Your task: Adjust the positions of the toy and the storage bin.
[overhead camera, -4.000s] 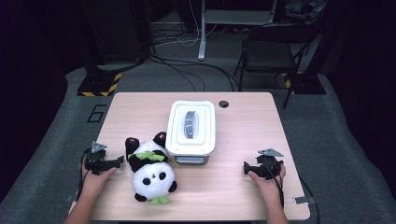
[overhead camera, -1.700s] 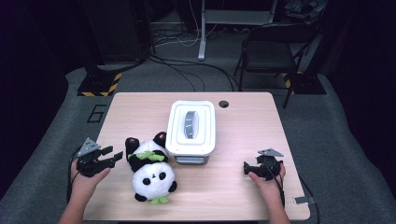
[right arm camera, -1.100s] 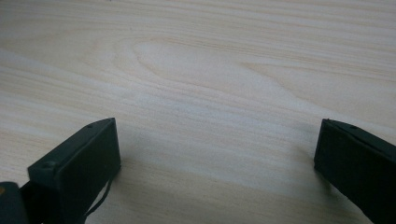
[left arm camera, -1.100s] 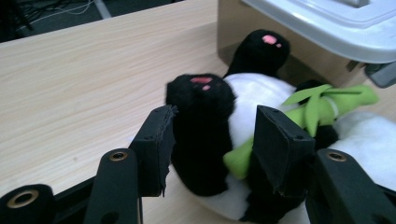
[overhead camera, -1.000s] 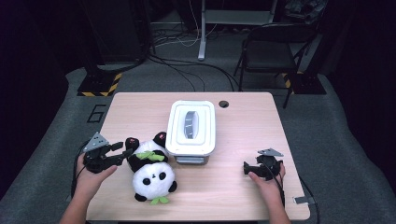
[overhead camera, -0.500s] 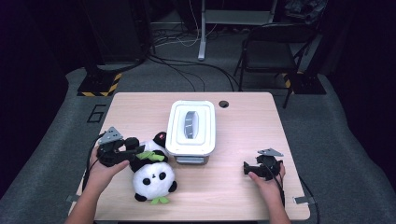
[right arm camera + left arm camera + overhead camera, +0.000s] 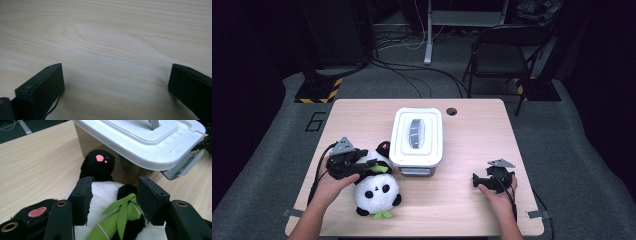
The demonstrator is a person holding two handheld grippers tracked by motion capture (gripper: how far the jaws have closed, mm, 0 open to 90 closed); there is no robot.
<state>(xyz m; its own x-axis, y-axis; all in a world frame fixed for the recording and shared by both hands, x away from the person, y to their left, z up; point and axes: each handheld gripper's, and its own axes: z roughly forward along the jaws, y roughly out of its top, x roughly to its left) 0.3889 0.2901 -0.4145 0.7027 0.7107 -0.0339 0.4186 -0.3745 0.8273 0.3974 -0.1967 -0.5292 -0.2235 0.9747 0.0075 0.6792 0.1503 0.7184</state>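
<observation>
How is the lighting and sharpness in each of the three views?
High view: table evenly lit, surroundings dark, slightly soft. Left gripper view: panda toy sharp, white box bright and shading the wood beneath. Right gripper view: wood grain soft, faint shadows beside the jaws.

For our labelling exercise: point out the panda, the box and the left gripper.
panda (image 7: 377, 192), high view, on its white face.
box (image 7: 417, 135), high view, on its white lid.
left gripper (image 7: 112, 195), left gripper view, midway between its fingertips.
</observation>
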